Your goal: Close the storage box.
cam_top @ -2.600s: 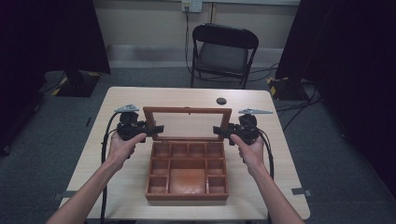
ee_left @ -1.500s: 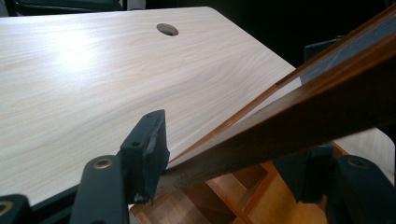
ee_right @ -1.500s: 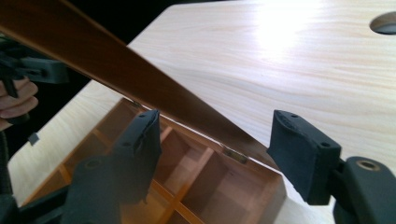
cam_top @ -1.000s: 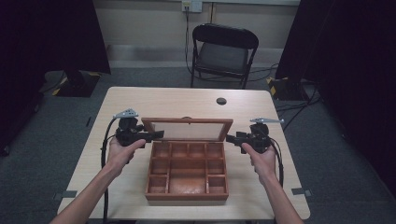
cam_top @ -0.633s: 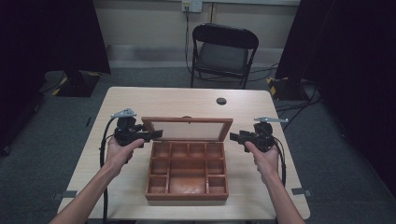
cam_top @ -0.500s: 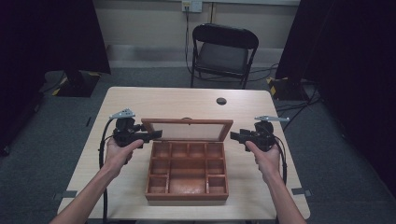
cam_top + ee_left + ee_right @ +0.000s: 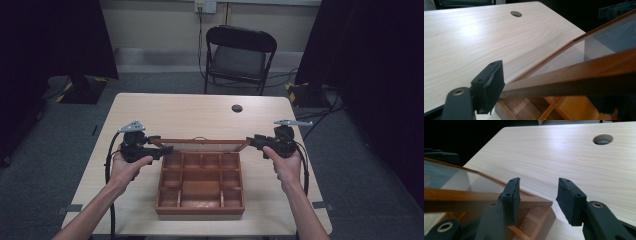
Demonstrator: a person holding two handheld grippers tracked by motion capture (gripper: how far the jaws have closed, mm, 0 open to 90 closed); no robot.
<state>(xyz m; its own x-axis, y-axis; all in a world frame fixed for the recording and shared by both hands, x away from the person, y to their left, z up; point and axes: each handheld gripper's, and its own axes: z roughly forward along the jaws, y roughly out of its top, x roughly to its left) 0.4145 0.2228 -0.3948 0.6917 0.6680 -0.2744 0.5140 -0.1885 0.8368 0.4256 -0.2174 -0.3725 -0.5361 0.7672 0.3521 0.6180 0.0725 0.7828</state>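
From above, a wooden compartment box [image 7: 200,182] sits toward the near edge of the bench [image 7: 190,112], its glass-paned lid [image 7: 200,144] raised along its far side. The left gripper [image 7: 162,149] meets the lid's left end; its own view shows the jaws clamped on the lid frame [image 7: 574,77]. The right gripper [image 7: 254,141] sits at the lid's right corner, and its view shows the jaws spread wide, that corner [image 7: 541,202] lying loose between them.

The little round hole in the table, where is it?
In the high view, the round hole sits on the far part of the table, a bit right of the middle, past the wooden box's raised lid and before the chair.
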